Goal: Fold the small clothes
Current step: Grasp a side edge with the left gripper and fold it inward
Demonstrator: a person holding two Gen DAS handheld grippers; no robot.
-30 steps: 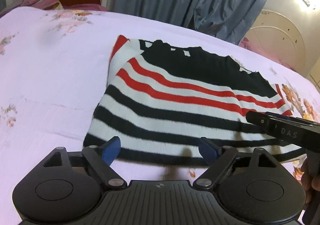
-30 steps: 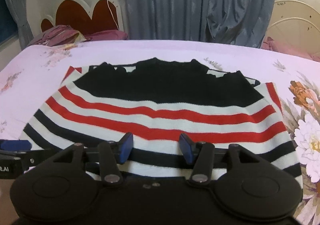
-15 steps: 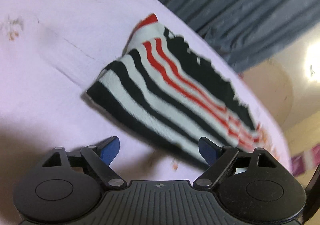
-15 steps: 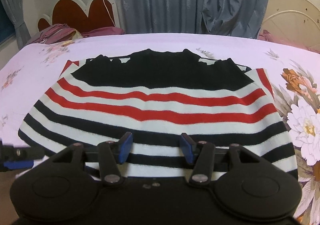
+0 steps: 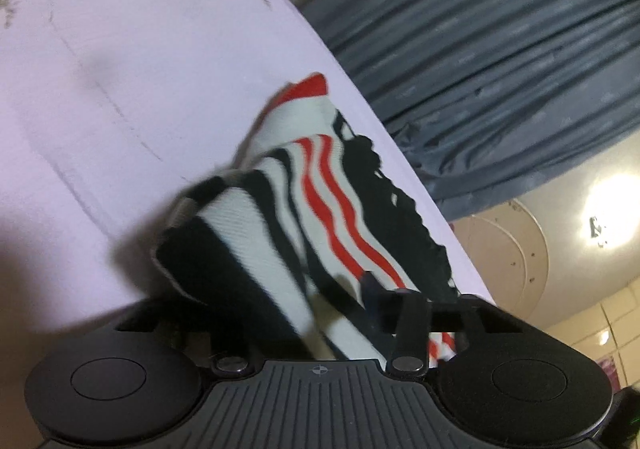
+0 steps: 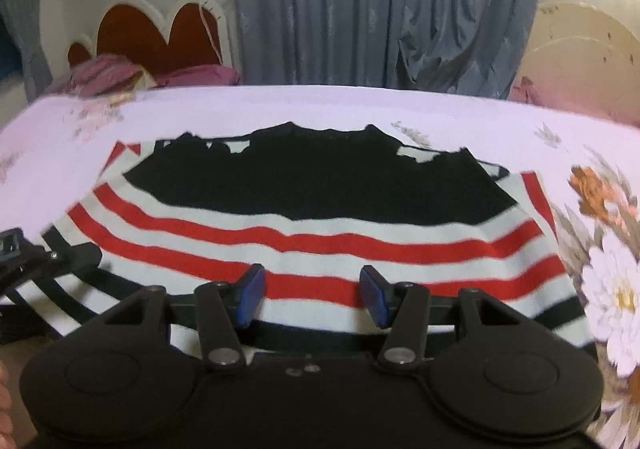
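Here the black, white and red striped knitted garment [image 6: 320, 233] lies on the pale lilac floral bedsheet [image 6: 580, 153] of the bed, its black upper part toward the blue-grey curtain [image 6: 380, 9] and its striped hem nearest the cameras. In the left wrist view, the left gripper [image 5: 280, 297], tilted strongly, has the garment's near left corner bunched and raised between its fingers; the fabric hides one of them and the frame is blurred, but the fingers appear closed on the cloth. In the right wrist view, the right gripper [image 6: 312, 295] hovers over the hem with its blue-padded fingers [image 6: 250, 295] spread apart and holding nothing; whether they touch the fabric cannot be told. The step in hand, as judged from this, is the start of a fold: the left corner is seized and lifted, the right side is not yet gripped. The next move probably calls for the right fingers to descend and close on the hem near the right corner, so that both corners travel together toward the black upper part; a one-sided lift would likely skew the fold and drag the knit across the sheet. No container is visible in either view; a red scalloped headboard [image 6: 160, 33] and crumpled pink bedding [image 6: 120, 75] stand at the far left of the bed
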